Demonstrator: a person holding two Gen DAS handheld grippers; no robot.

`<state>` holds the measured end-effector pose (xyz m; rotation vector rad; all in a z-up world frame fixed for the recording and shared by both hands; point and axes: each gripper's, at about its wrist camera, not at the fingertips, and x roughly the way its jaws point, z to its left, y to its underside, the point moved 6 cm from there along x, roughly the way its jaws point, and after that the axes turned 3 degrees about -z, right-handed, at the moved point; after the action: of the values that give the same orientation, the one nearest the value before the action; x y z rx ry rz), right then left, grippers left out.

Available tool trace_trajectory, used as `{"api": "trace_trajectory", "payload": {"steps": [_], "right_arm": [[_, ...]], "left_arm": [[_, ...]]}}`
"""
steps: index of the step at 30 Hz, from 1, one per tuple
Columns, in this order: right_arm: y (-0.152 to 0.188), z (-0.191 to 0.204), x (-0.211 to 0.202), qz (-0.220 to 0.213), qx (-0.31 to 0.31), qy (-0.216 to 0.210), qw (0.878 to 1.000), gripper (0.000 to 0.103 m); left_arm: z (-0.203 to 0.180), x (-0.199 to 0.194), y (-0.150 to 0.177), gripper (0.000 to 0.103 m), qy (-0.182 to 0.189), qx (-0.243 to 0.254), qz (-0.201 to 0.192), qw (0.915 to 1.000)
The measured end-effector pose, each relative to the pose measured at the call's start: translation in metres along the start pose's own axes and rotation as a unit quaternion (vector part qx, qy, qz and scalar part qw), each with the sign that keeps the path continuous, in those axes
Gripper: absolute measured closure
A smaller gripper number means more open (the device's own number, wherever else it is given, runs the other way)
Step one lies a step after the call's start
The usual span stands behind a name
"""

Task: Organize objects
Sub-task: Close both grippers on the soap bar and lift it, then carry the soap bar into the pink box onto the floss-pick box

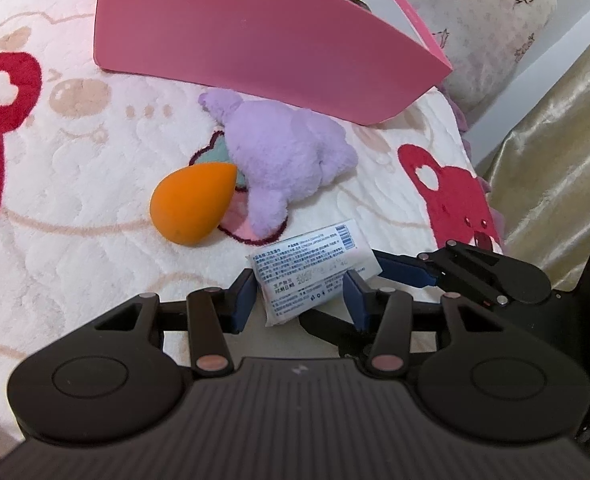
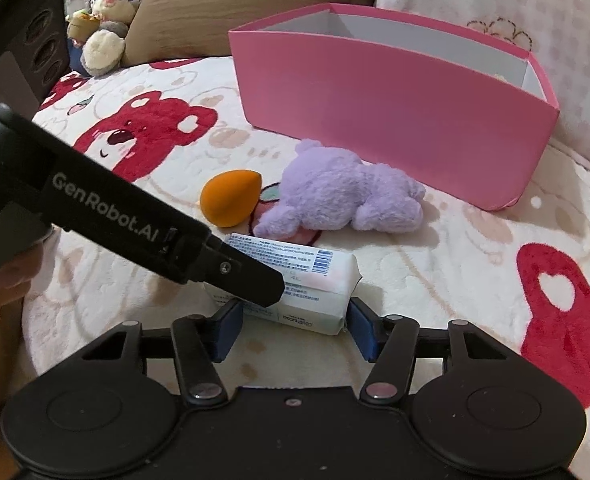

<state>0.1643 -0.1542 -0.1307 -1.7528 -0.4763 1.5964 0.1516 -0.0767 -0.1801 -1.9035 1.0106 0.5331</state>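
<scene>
Wipes pack (image 1: 309,270) lies on bed blanket (image 1: 75,208) w/ both grippers' fingers open around it, left gripper (image 1: 301,296) narrowly, right gripper (image 2: 293,328) wider, probably squaring it for pink box (image 2: 395,120).

A: What sits between the left gripper (image 1: 301,300)?

B: A white tissue pack (image 1: 313,270) with printed text, lying on the bear-print blanket (image 1: 75,200). The blue pads flank its near end, touching or just beside it; I cannot tell which.

A: And the right gripper (image 1: 405,266)?

B: It reaches in from the right, its blue finger at the pack's right edge.

A: Beyond?

B: An orange sponge (image 1: 193,202) touching a purple plush toy (image 1: 285,156), then the pink box (image 1: 263,40).
</scene>
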Motion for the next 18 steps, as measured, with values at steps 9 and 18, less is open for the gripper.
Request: {"api": "trace_trajectory", "payload": {"steps": [9,18], "right_arm": [[-0.011,0.01,-0.022,0.004,0.021,0.005,1.0,0.042],[-0.028,0.026,-0.046,0.005,0.027,0.016,1.0,0.042]], "left_arm": [[-0.015,-0.023,-0.004,0.057,0.001,0.04,0.006,0.9992],[-0.025,-0.057,-0.013,0.057,0.011,0.069,0.014,0.9975]]}}
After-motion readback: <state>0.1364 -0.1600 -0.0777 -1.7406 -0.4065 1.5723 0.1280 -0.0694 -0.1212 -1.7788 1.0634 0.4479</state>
